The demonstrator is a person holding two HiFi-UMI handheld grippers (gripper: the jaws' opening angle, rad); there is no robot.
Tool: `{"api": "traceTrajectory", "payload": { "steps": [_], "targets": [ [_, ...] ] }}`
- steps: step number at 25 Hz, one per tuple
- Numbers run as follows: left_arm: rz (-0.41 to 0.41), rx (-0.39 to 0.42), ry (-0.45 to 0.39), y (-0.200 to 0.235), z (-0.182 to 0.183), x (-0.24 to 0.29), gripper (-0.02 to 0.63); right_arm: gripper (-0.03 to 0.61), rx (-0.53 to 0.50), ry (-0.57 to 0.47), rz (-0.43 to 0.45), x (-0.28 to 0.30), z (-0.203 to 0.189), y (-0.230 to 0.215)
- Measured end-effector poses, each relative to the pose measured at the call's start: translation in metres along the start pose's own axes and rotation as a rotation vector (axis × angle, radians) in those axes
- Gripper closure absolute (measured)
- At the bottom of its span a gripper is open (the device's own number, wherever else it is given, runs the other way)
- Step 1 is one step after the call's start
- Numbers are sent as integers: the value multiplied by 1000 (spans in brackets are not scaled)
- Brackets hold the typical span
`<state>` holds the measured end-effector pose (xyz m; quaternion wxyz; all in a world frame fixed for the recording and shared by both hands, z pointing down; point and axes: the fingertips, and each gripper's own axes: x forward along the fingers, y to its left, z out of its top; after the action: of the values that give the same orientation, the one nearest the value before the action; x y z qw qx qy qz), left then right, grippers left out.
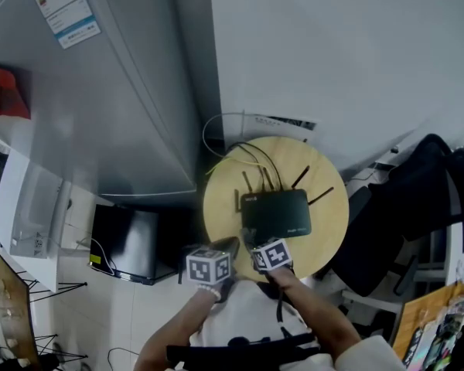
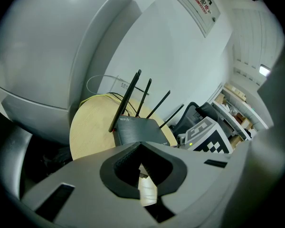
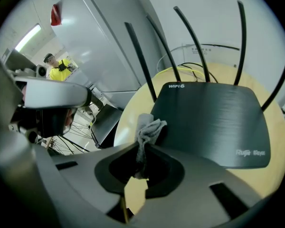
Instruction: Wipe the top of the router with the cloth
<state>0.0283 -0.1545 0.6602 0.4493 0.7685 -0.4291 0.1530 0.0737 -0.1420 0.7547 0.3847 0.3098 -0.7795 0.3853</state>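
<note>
My right tool point(image 3: 143, 148) is clamped on the cloth point(image 3: 147, 129); the grey rag is bunched between the jaws and sticks up past their tips; it sits at the near left corner of the router point(image 3: 213, 122) and seems to touch that edge, though the wide lens leaves me unsure. My left tool point(image 2: 140, 148) has its jaws together with nothing between them; it hangs just beside the right one, at the near rim of the table point(image 1: 216, 207), and from the head view the two marker cubes are side by side above my forearms.

The router lies flat on the round wooden table, towards the middle, black with a brushed top; its antennas point(image 3: 190, 37) rise from the far edge and lean outward; thin cables point(image 1: 255, 157) run off behind it to the wall.

Left of the table stands a tall grey unit point(image 1: 85, 114) with a label point(image 1: 62, 6) near its top corner; a black box point(image 1: 127, 242) sits on the floor at its foot, close to the table's left side. A dark chair point(image 1: 417, 207) is on the right, just beside the table. Far off in the right gripper view a person point(image 3: 59, 65) in yellow stands in the background.
</note>
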Motion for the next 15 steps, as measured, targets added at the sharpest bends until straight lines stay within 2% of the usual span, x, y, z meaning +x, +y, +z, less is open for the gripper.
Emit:
{"api": "traceTrajectory", "payload": {
  "steps": [7,11,15],
  "targets": [
    [-31,23,15,-10,1,7,615,538,50,-73,-10,-25,4,-11],
    [-68,54,41,-28,-1,25,615,538,133,-127,-73,-57,-4,-50],
    [-122,89,65,-55,-2,45,615,538,211,-164,-175,-92,-21,-108]
  ]
}}
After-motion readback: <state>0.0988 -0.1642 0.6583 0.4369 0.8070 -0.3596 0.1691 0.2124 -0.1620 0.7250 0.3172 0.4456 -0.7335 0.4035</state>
